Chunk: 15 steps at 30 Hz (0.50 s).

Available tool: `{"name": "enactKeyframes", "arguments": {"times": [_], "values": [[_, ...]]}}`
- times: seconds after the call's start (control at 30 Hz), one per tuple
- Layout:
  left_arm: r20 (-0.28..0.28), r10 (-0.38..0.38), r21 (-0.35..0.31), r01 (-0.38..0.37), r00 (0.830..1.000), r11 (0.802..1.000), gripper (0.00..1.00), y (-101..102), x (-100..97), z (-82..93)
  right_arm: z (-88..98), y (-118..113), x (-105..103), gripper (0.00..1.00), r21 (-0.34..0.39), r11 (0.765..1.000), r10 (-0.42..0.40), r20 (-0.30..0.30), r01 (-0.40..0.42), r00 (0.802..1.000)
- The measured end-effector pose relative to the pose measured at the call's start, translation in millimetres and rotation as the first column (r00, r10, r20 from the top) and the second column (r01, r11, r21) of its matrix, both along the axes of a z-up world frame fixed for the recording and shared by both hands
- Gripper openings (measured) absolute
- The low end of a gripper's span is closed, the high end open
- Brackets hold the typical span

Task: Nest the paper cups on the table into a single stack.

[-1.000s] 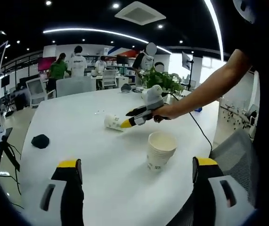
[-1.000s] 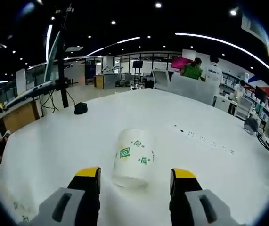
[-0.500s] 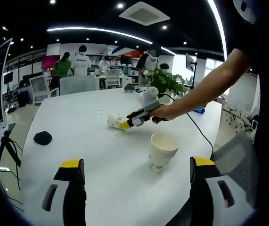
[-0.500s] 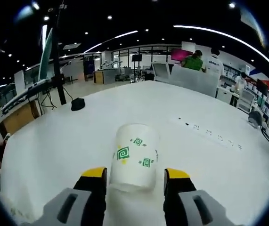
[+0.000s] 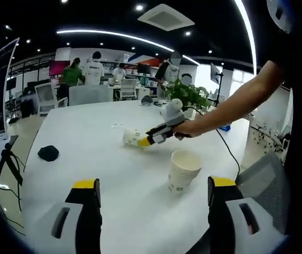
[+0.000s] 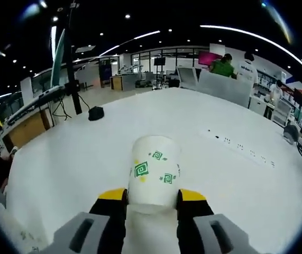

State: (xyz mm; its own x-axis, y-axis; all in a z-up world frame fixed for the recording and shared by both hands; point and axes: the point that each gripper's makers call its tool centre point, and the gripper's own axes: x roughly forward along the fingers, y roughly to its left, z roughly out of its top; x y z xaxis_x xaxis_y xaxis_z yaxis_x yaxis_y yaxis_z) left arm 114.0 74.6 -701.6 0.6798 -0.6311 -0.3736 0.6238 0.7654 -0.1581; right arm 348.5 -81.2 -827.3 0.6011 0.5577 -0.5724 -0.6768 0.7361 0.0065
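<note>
A white paper cup (image 6: pixel 154 168) with green square marks lies on its side on the white table (image 6: pixel 55 164). My right gripper (image 6: pixel 152 196) has its yellow-tipped jaws pressed against both sides of the cup's near end. In the left gripper view the same right gripper (image 5: pixel 152 138) is seen on that lying cup (image 5: pixel 131 137), held out by a person's arm. A stack of nested paper cups (image 5: pixel 182 170) stands upright, mouth up, ahead and right of centre. My left gripper (image 5: pixel 154 185) hangs open short of the stack, nothing between its jaws.
A small black object (image 5: pixel 48 153) lies at the table's left; it is also at the far left in the right gripper view (image 6: pixel 95 112). A potted plant (image 5: pixel 186 93) and a cable sit at the far right edge. Chairs and several people are beyond the table.
My right gripper's jaws have closed in from a wide gap onto the lying cup. The left gripper view has shifted slightly; the stack has not moved.
</note>
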Motion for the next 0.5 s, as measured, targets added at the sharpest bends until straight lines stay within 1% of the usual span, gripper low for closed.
{"name": "enactKeyframes", "arguments": {"times": [0.13, 0.27, 0.5], "values": [[0.009, -0.009, -0.002, 0.009, 1.000, 1.000, 0.79, -2.9, 3.8, 3.2, 9.6, -0.5, -9.3, 0.36, 0.015, 1.000, 0.012, 0.015, -0.012, 1.000], [0.026, -0.022, -0.030, 0.023, 0.999, 0.999, 0.77, -8.4, 7.8, 10.6, 20.8, -4.4, -25.8, 0.35, 0.027, 0.999, 0.025, 0.034, -0.026, 0.999], [0.046, -0.063, -0.036, 0.065, 0.997, 0.997, 0.73, -21.5, 13.9, 18.0, 41.8, -14.0, -56.6, 0.35, 0.067, 0.997, 0.044, 0.065, -0.048, 0.997]]}}
